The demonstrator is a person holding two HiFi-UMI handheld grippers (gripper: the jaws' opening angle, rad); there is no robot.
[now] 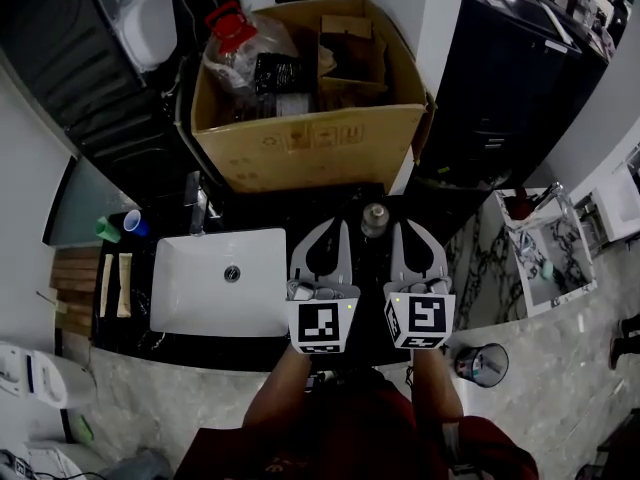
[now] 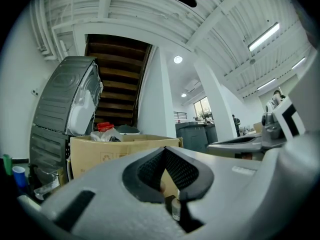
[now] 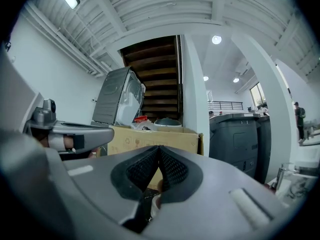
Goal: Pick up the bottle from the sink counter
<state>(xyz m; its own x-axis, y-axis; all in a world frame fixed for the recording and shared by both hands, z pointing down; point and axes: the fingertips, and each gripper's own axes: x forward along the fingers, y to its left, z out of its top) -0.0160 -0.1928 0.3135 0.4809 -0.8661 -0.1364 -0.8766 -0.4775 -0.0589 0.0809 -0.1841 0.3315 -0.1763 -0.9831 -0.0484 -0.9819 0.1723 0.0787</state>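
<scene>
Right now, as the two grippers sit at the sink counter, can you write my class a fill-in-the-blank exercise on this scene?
1. The bottle stands ____ the tips of the left gripper and the right gripper.
2. The jaws of both grippers are ____.
3. The white sink lies on the ____ side of the left gripper.
4. Behind the bottle sits an open ____ box.

Missing words: between; shut; left; cardboard

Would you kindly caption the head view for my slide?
Left gripper and right gripper, both shut, flank the bottle beside the sink.
</scene>
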